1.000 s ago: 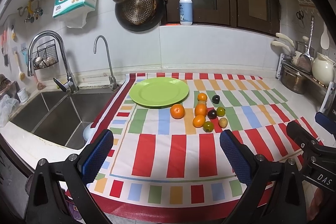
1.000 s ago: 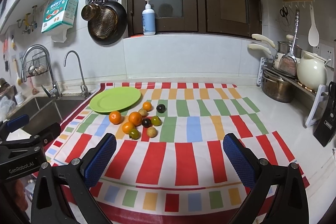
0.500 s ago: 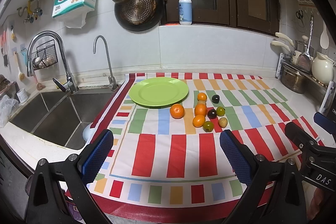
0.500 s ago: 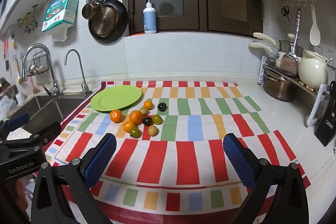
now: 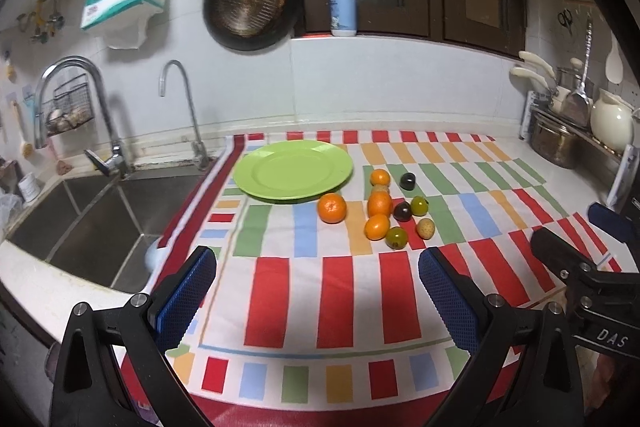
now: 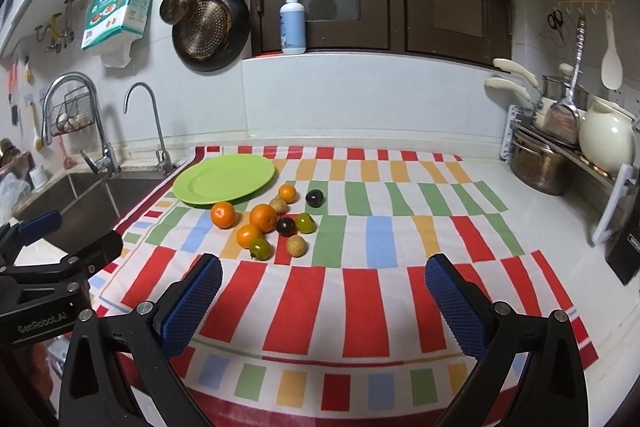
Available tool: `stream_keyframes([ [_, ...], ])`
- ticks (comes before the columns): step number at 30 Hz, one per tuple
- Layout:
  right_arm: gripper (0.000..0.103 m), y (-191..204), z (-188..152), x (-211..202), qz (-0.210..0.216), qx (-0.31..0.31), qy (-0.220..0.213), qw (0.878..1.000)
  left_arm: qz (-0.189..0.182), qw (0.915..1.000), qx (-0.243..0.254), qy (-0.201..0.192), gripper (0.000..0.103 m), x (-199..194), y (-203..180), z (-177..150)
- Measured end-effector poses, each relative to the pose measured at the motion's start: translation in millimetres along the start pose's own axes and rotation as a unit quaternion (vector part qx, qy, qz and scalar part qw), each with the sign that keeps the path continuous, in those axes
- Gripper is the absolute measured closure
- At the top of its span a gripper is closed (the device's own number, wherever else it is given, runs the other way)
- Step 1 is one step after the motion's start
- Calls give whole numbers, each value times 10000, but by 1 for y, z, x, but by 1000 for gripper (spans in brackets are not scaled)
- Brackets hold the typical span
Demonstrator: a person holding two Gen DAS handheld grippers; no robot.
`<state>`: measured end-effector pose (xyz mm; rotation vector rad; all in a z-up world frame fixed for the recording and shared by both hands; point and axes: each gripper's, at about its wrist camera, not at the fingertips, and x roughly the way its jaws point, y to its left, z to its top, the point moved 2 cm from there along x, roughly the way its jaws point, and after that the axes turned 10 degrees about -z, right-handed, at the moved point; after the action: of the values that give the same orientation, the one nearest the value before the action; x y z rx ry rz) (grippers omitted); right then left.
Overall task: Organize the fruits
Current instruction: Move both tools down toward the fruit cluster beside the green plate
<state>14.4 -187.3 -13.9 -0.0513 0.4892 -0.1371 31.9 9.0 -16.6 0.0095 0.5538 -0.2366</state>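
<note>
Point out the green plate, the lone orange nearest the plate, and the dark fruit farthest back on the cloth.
green plate (image 5: 256,167): left wrist view, on its bare left rim.
lone orange (image 5: 331,207): left wrist view, middle of its skin.
dark fruit (image 6: 314,197): right wrist view, centre of the fruit.

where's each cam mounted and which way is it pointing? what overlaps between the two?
Left wrist: on the left gripper, looking forward over the striped mat at the green plate, sink at left; own open blue fingers low, right gripper at right edge.
Right wrist: on the right gripper, same direction, dish rack at right; own open fingers low, left gripper at left edge.
Shared: mat, plate, fruit cluster, hanging pan, soap bottle.
</note>
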Motion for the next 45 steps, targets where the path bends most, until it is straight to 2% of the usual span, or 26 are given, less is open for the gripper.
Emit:
stream_keyframes([
  [4, 1, 8, 4, 16, 64, -118, 82, 9999, -90, 9998, 141, 49, 2, 15, 4, 4],
  [10, 6, 21, 10, 41, 119, -285, 214, 9993, -443, 9981, 385, 172, 23, 44, 11, 13],
  [12, 10, 27, 11, 51, 141, -327, 287, 9990, -601, 9967, 497, 243, 25, 56, 13, 17],
  [19, 24, 44, 13, 83, 124, -402, 635, 9971, -1217, 9862, 1052, 388, 38, 90, 13, 34],
  [26, 34, 55, 16, 108, 67, -406, 952, 9946, -1814, 9730, 1273, 643, 48, 127, 12, 39],
  [30, 37, 56, 16, 125, 98, -475, 1084, 9929, -1817, 9714, 1301, 800, 54, 143, 10, 32],
  [34, 42, 52, 10, 143, 330, -574, 1210, 9904, -1704, 9716, 1360, 919, 59, 156, 4, 24],
  [37, 46, 50, 6, 156, 572, -621, 1355, 9872, -1715, 9719, 1224, 1050, 60, 166, 2, 18],
  [40, 50, 51, 2, 168, 714, -688, 1469, 9842, -1730, 9702, 1216, 1181, 68, 174, 1, 15],
  [45, 52, 54, 0, 178, 848, -740, 1564, 9813, -1817, 9650, 1420, 1247, 68, 179, -1, 11],
])
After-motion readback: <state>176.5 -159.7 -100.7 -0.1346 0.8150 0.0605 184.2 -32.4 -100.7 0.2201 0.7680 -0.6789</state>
